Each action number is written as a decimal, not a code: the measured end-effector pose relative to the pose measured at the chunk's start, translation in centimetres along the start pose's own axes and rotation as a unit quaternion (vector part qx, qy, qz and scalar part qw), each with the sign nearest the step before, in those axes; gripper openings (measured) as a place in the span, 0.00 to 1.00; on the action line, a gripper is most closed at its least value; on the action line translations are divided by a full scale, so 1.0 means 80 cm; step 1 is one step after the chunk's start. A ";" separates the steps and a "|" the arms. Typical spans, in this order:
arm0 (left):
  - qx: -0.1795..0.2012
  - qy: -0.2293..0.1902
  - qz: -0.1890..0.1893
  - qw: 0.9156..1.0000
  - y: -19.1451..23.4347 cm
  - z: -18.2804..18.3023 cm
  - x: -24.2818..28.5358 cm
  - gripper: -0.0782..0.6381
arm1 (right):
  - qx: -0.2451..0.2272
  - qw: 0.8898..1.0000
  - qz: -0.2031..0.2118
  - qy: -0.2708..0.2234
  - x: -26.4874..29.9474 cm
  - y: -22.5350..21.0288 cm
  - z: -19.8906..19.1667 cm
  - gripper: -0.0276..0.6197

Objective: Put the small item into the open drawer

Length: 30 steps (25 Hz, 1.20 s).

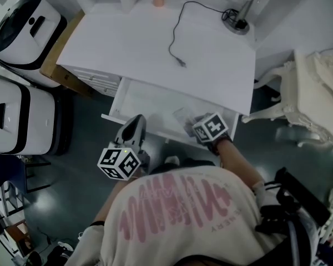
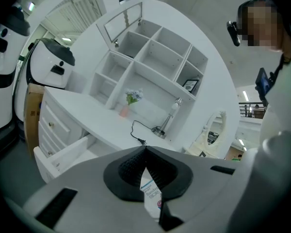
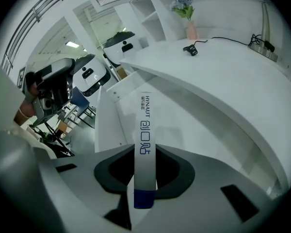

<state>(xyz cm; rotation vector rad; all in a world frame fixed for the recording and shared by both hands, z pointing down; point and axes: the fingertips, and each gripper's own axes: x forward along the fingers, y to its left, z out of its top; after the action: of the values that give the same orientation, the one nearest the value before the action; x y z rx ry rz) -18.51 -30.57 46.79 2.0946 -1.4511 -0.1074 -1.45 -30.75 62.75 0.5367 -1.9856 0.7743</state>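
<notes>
nearest me, my left gripper (image 1: 134,125) was pinched shut on a small bandage packet (image 2: 150,191) at the open drawer's (image 1: 150,101) front left corner, while my right gripper (image 3: 146,152) clamped a slim white box (image 3: 146,125) over that drawer, below the desk's (image 1: 211,54) front edge.

Two claws (image 1: 134,123) (image 1: 193,124) — two small boxes (image 2: 151,194) (image 3: 145,144) — one open drawer (image 1: 147,100).

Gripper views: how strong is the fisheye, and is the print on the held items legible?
Left gripper view: heavy barrel distortion, shelves bow, dark vignette; packet print small, partly legible. Right gripper view: desk edge curves; lettering on box sharp. Head view: dim, right gripper slightly blurred.
</notes>
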 end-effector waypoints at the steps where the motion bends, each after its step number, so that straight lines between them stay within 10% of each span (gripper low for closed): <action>1: -0.005 -0.004 0.002 1.000 0.001 -0.003 -0.003 0.15 | -0.003 1.000 0.000 0.004 0.002 -0.001 -0.003 0.18; 30: -0.058 -0.048 0.187 0.979 0.064 -0.037 -0.104 0.15 | -0.074 0.992 0.085 0.065 0.057 -0.011 -0.024 0.20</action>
<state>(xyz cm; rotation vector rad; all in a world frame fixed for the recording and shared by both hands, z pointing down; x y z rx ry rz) -24.97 -23.22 49.69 1.7118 -1.8260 -0.1419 -2.01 -30.27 67.75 0.2264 -1.9664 0.7375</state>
